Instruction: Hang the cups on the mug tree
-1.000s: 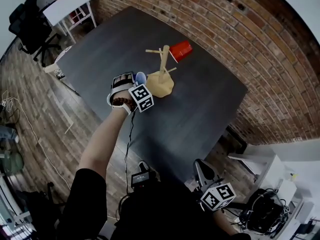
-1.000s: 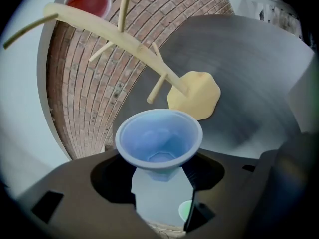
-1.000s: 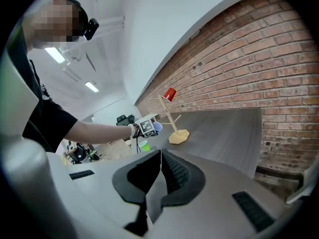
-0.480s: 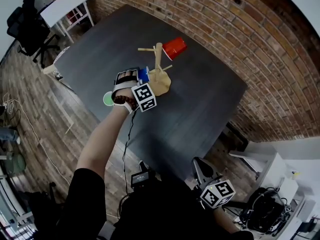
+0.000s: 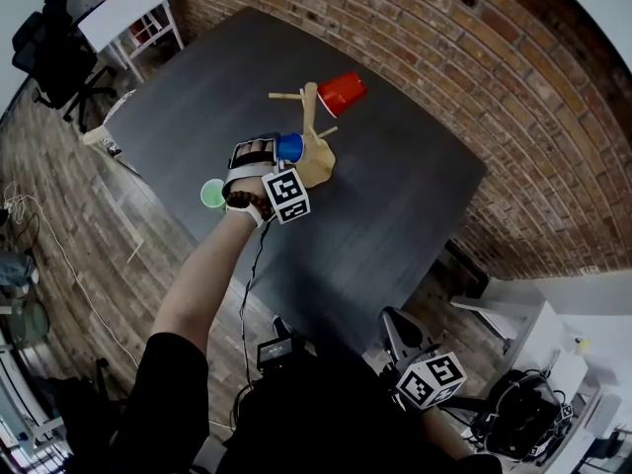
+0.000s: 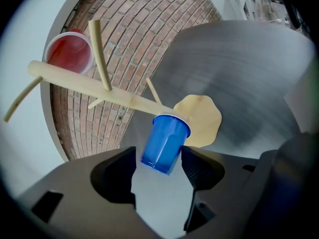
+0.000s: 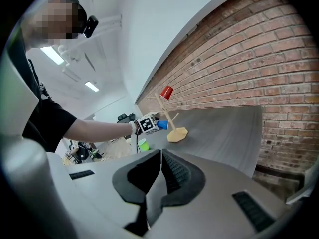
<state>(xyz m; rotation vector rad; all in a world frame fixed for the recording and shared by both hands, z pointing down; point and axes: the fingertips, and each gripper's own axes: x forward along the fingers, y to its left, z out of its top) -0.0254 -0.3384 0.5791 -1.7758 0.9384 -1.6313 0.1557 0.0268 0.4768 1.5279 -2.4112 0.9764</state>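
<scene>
My left gripper (image 6: 159, 157) grips the blue cup (image 6: 165, 142) by its base, with the rim near the tree (image 6: 99, 91), where a red cup (image 6: 69, 51) hangs. My right gripper (image 7: 160, 156) is closed and empty.

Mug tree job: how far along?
Done: red cup hangs on the mug tree. In hand: left gripper holds the blue cup near the tree, not yet on a peg. To do: green cup on the table. Right gripper shut, empty.
</scene>
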